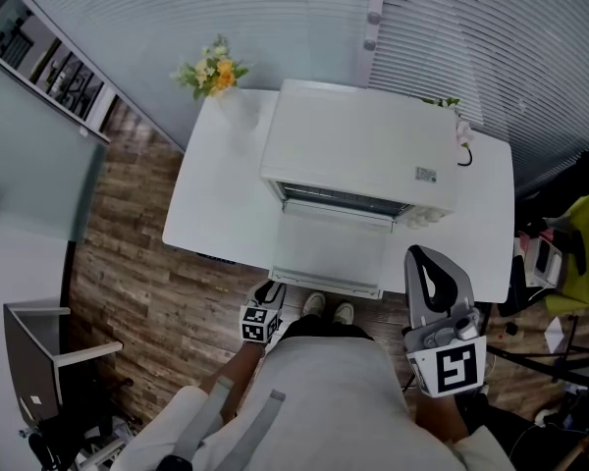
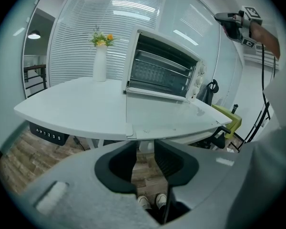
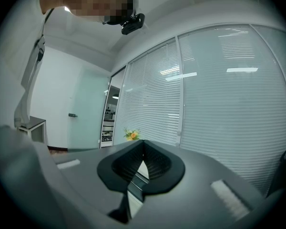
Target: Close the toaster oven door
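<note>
Looking down from the head view, nothing of the job is done yet: the boxy white toaster oven (image 1: 358,145) sits on the smooth white table (image 1: 211,199) with its door (image 1: 329,248) dropped flat, the far edge hinged to the oven. The left gripper (image 1: 268,294) hangs just short of the door's near left corner, and the right gripper (image 1: 427,273) is raised off its right edge; neither touches it.

In the left gripper view, the ribbed dark pads stand a little apart with nothing between them, only plank floor and shoes below. The glassy door (image 2: 167,111) lies straight ahead and slightly above, with wire racks showing in the oven's mouth (image 2: 159,70).

In the right gripper view, the tips meet, empty, aimed high at the slatted blinds (image 3: 219,94); a sliver of the oven shows under them.

I'd say the whole lift and push-shut remains.
</note>
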Motion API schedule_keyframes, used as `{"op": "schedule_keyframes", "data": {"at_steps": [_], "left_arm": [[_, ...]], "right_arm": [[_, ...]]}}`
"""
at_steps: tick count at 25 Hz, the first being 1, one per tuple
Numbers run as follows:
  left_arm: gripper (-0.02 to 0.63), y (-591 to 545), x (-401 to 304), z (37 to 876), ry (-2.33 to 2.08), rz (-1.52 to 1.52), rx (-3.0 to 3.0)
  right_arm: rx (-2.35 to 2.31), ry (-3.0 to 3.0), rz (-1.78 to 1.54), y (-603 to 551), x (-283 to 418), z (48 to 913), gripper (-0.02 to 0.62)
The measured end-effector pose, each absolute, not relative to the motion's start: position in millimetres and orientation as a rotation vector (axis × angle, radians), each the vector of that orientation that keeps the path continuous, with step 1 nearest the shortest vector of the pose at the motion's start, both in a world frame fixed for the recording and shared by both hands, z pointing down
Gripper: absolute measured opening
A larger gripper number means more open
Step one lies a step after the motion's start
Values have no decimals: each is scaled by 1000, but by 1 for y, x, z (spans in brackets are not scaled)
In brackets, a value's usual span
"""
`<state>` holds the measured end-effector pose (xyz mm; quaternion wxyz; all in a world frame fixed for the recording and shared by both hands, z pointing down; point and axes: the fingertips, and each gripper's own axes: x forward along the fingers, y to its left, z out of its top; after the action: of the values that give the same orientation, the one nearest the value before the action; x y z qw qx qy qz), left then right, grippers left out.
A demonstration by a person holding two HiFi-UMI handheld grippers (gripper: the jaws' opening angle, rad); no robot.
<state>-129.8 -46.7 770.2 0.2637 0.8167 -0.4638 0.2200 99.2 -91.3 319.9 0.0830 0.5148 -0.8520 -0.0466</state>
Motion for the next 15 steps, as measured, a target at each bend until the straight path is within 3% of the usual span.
{"op": "schedule_keyframes", "data": {"at_steps": [15], "left_arm": [[120, -52, -128, 744, -1287, 546, 2252]], "right_arm": [[1535, -2559, -142, -94, 95, 318, 5]]}}
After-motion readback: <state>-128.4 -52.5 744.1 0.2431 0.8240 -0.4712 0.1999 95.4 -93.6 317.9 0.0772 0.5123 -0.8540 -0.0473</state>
